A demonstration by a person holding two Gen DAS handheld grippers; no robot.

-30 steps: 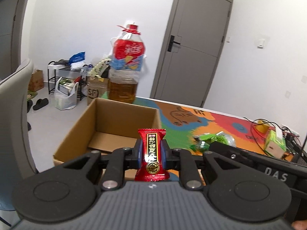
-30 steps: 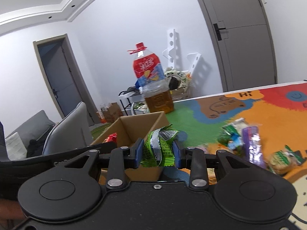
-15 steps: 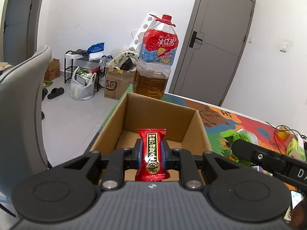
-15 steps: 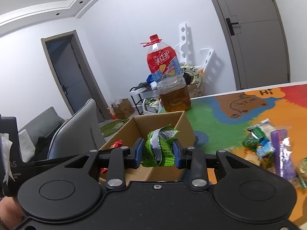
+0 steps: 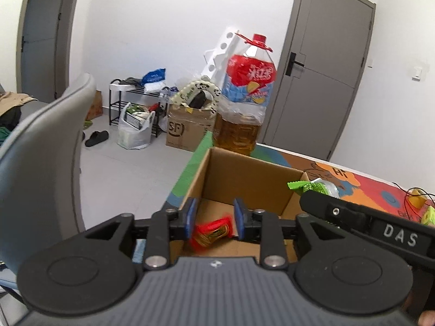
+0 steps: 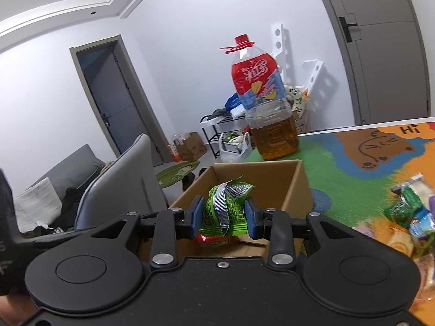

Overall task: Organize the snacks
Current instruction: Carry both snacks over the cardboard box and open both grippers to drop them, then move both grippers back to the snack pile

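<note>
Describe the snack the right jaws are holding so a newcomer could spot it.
Find the open cardboard box in front of the big oil bottle. Above it the right gripper clamps a crumpled green packet, the only one with a silver barcode strip.

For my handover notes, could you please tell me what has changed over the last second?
The left gripper has just opened its jaws and let the red snack go; it now lies blurred, tipped over, inside the cardboard box. The right gripper still clamps the green snack above the box.
</note>
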